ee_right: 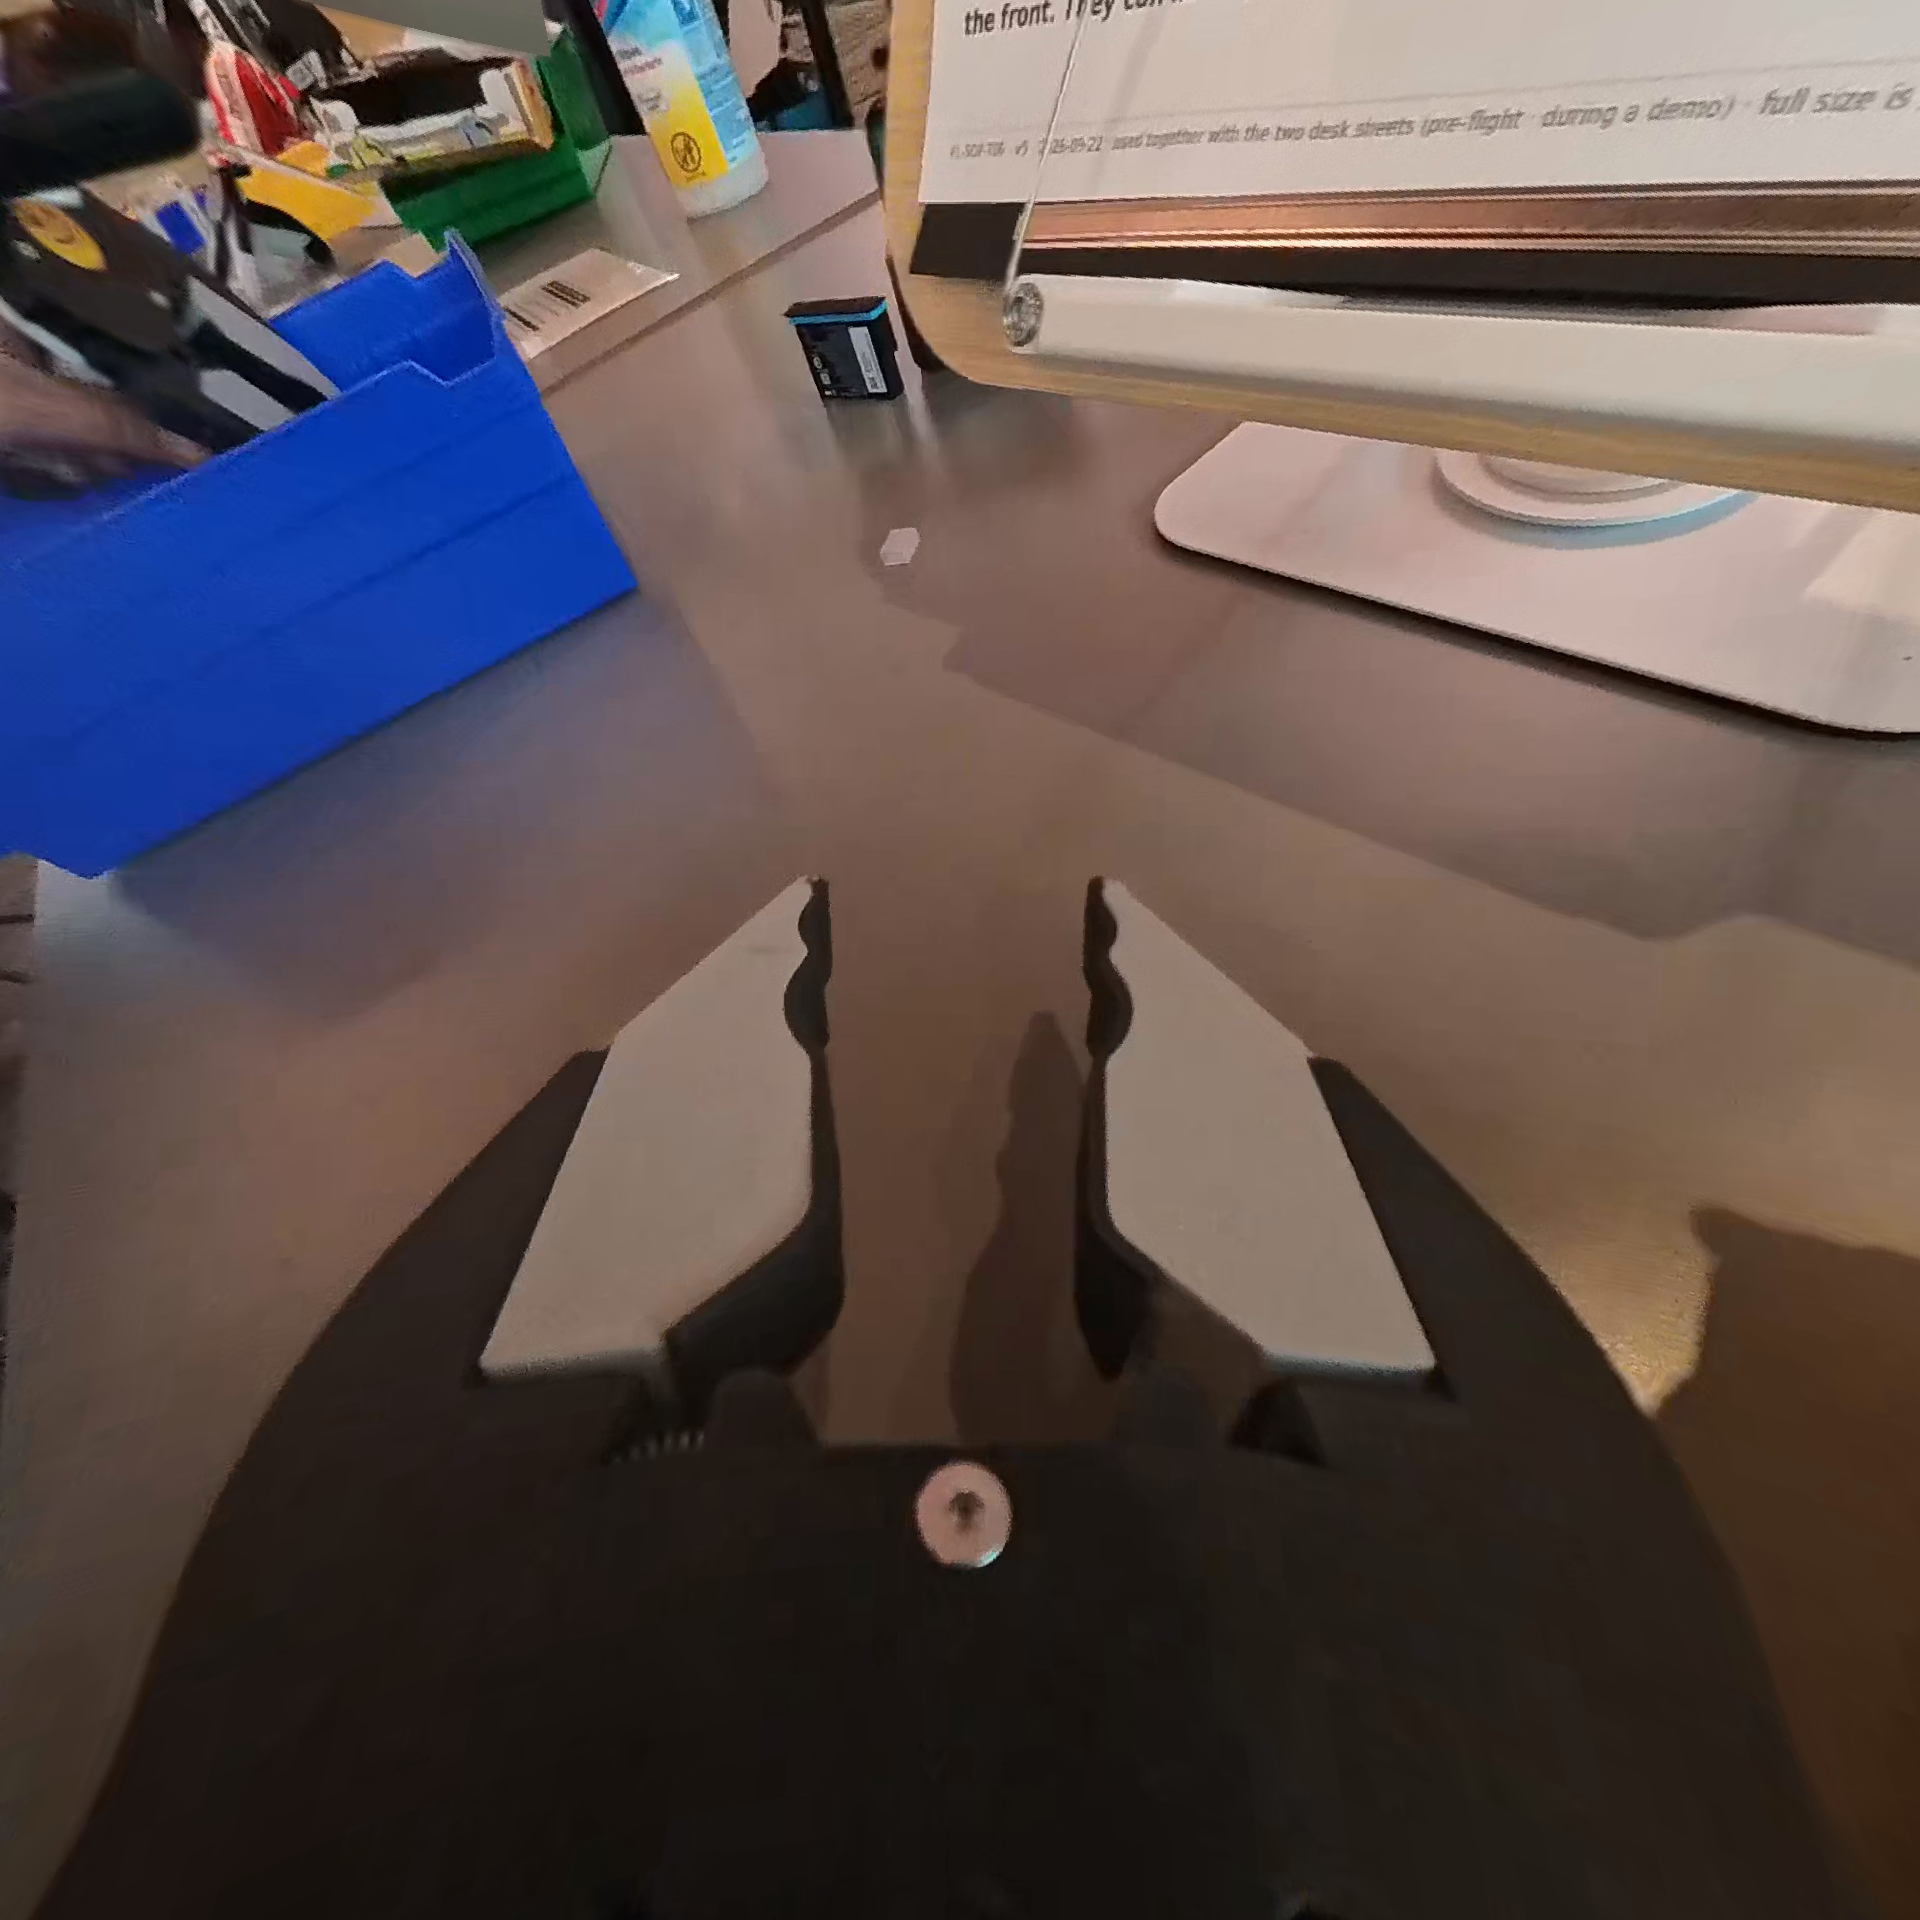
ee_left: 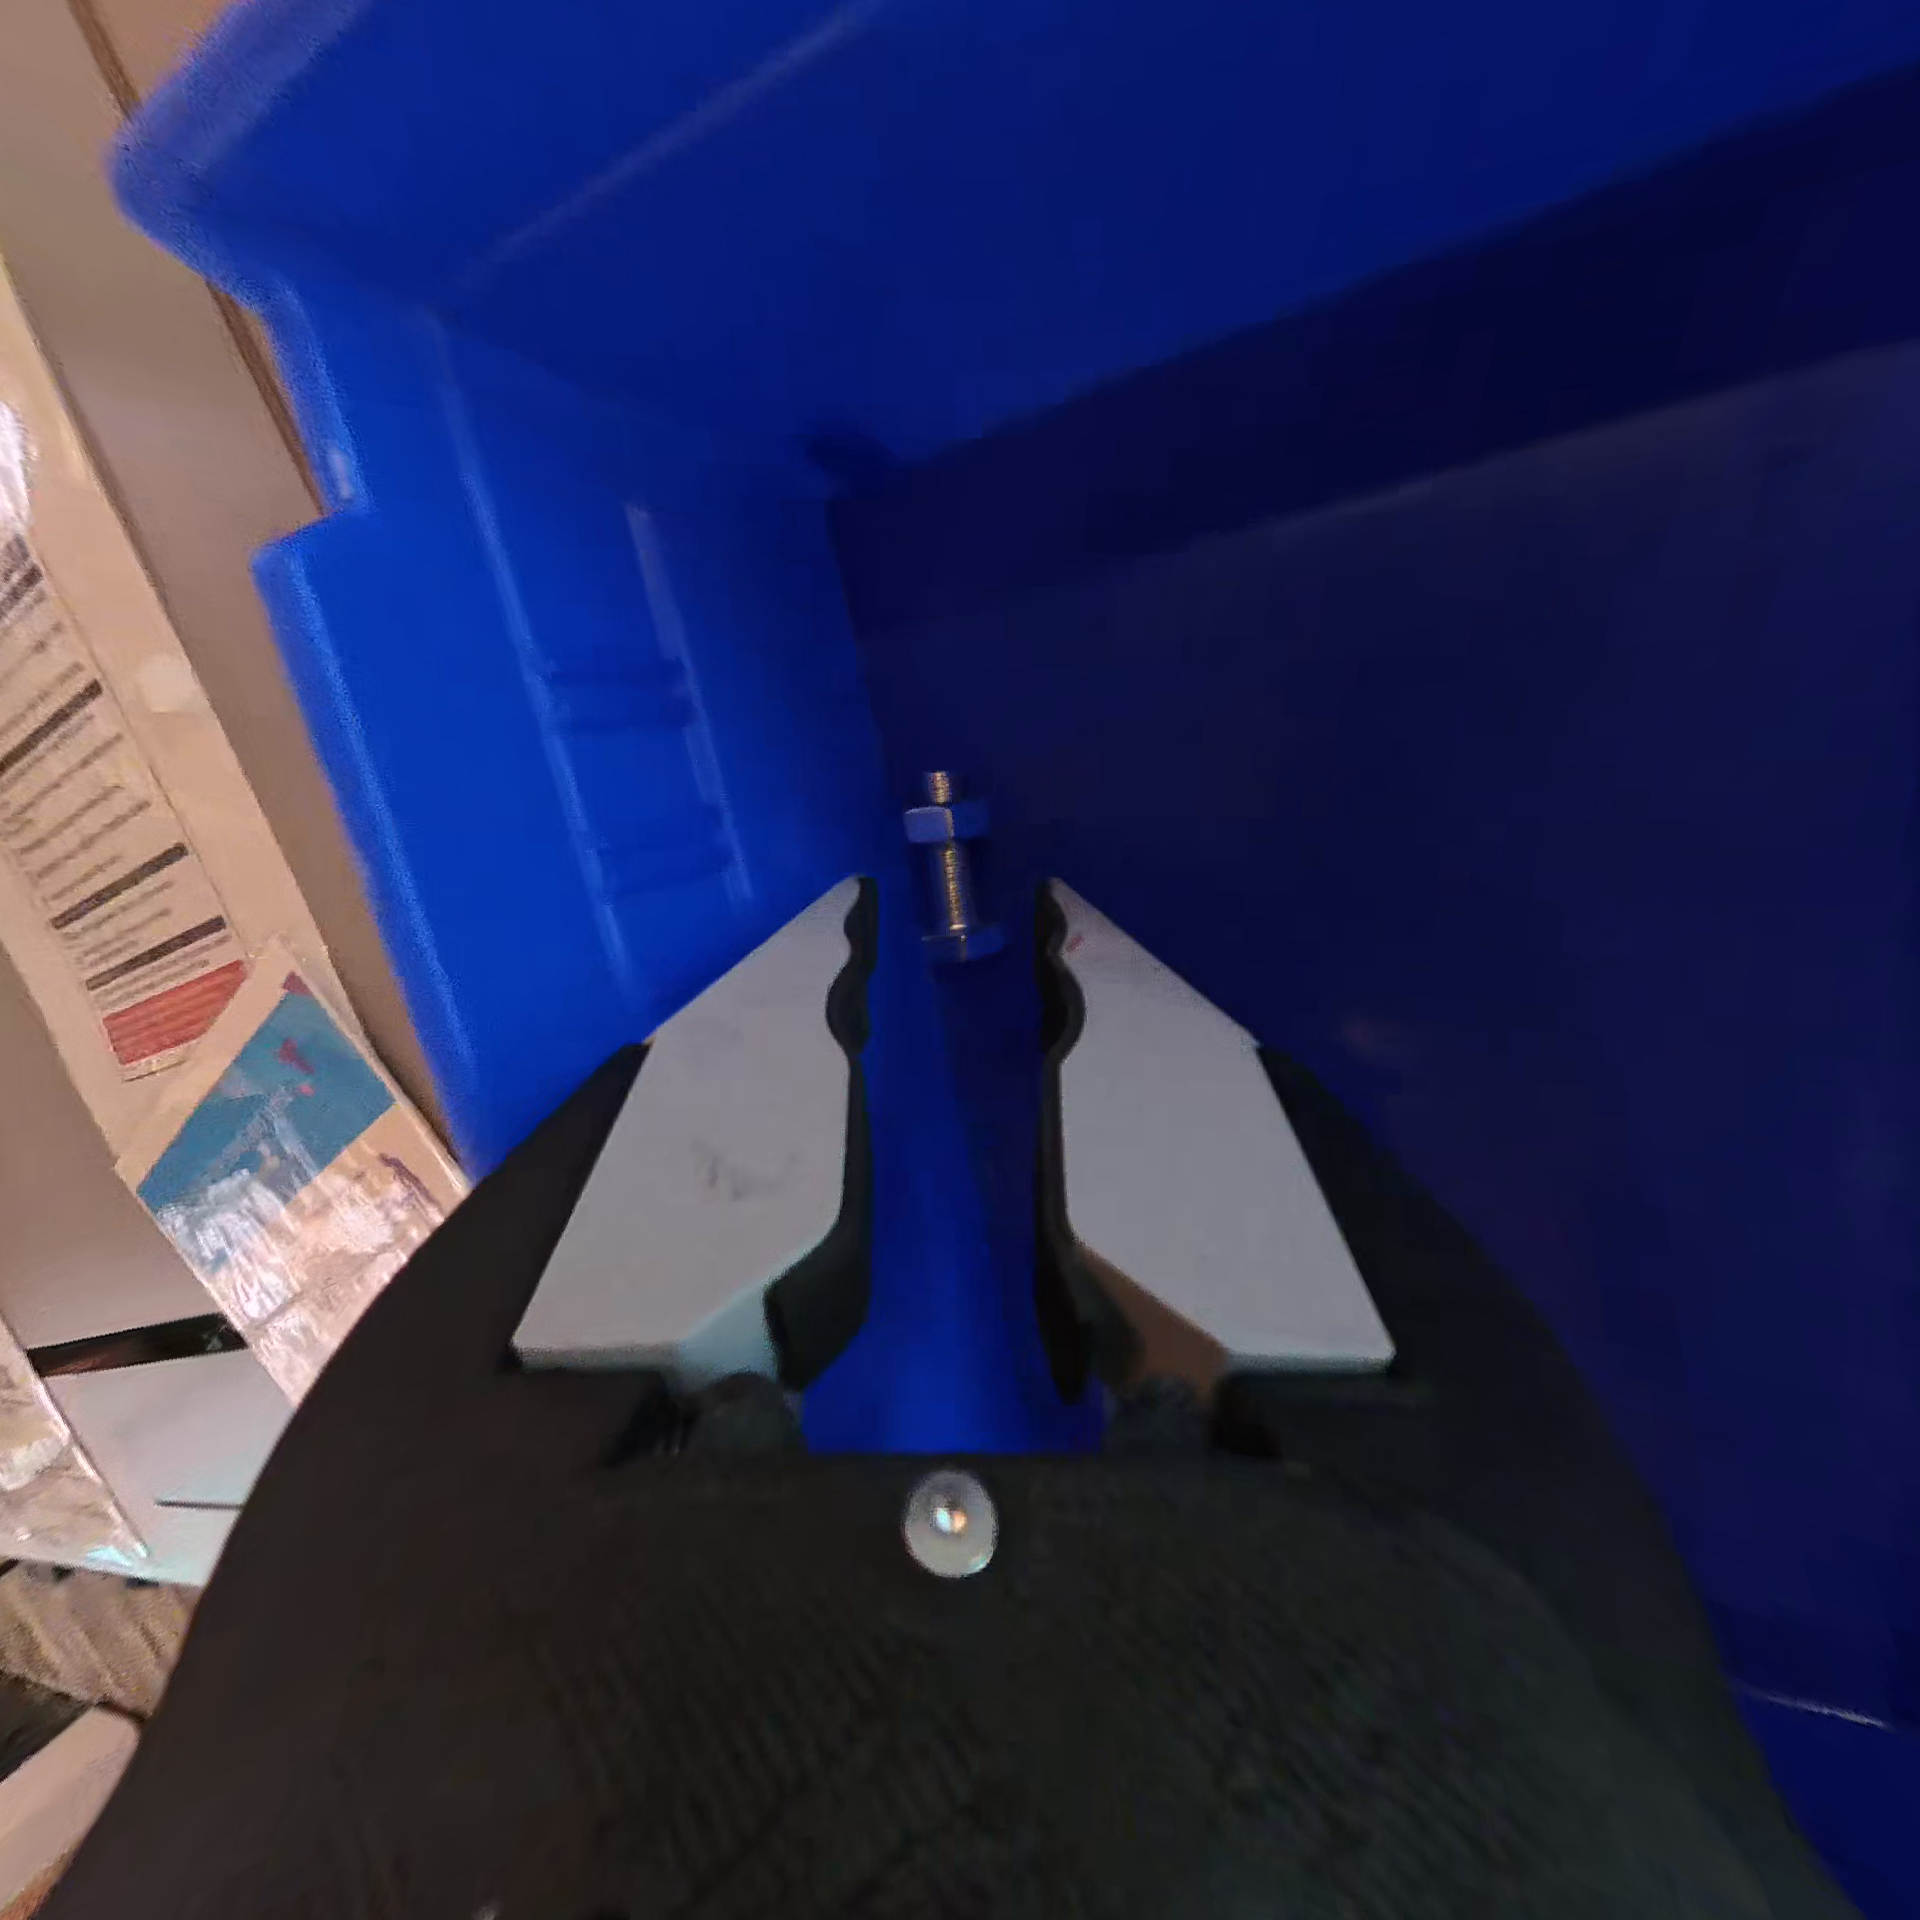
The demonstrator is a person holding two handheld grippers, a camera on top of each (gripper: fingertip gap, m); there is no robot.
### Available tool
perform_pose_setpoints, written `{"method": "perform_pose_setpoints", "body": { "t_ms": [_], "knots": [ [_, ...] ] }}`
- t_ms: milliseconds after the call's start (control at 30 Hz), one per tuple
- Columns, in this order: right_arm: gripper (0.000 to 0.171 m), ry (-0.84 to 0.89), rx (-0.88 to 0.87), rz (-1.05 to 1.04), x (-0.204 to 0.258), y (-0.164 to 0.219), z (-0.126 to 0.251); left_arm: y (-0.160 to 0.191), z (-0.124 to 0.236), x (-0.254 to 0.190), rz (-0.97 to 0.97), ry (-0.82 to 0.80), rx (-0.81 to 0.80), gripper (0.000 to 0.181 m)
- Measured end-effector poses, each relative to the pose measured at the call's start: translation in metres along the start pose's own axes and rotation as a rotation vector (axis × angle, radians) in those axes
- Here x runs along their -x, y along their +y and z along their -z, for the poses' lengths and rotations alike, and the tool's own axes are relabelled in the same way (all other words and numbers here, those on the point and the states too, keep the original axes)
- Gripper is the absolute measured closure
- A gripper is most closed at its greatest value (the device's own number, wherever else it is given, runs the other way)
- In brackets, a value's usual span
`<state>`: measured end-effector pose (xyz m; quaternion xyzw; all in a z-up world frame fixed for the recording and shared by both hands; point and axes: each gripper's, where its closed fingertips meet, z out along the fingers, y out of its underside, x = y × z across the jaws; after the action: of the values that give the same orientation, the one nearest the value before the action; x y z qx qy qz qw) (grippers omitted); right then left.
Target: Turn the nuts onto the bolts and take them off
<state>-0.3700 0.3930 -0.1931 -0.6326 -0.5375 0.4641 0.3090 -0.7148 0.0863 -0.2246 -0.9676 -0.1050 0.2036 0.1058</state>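
Reaching into blue bin (ee_left: 1351, 727) | left tongs (ee_left: 956, 894) apart | bolt (ee_left: 945, 873) ahead

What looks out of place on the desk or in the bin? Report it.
One small hexagonal piece, possibly a loose nut, lies alone on the desk, outside the blue bin. Inside the bin, a bolt with its nut lies in the corner. Nothing looks damaged.

You're looking at two matching rigs: the left gripper (ee_left: 956, 904) is showing a black textured body, pale grey wedge fingers (ee_left: 727, 1122) with wavy black inner pads, and one shiny dome screw (ee_left: 950, 1524) dead centre. The right gripper (ee_right: 954, 904) is wearing the same look, with a flatter silver screw (ee_right: 963, 1513).
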Motion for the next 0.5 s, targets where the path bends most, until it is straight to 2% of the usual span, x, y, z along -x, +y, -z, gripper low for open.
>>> {"method": "perform_pose_setpoints", "body": {
  "t_ms": [33, 167, 333, 400, 433, 500],
  "knots": [
    [0.126, -0.015, 0.0, -0.005, 0.004, 0.0, -0.001, 0.001, -0.004, 0.0, -0.004, -0.01, 0.023, 0.152],
    [0.127, -0.107, -0.002, -0.066, 0.02, 0.001, -0.002, -0.003, -0.014, -0.001, 0.009, -0.029, 0.03, 0.164],
    [0.129, -0.156, -0.019, -0.095, 0.029, 0.0, 0.0, -0.002, -0.018, 0.003, 0.126, 0.059, 0.064, 0.167],
    [0.128, -0.193, -0.014, -0.118, 0.036, 0.0, 0.0, -0.002, -0.015, -0.006, 0.188, 0.168, 0.093, 0.161],
    [0.128, -0.21, -0.014, -0.127, 0.039, 0.0, 0.001, -0.002, -0.01, -0.018, 0.211, 0.262, 0.108, 0.149],
    [0.128, -0.219, -0.024, -0.123, 0.042, -0.002, 0.002, -0.001, -0.003, -0.034, 0.24, 0.379, 0.132, 0.152]
  ]
}}
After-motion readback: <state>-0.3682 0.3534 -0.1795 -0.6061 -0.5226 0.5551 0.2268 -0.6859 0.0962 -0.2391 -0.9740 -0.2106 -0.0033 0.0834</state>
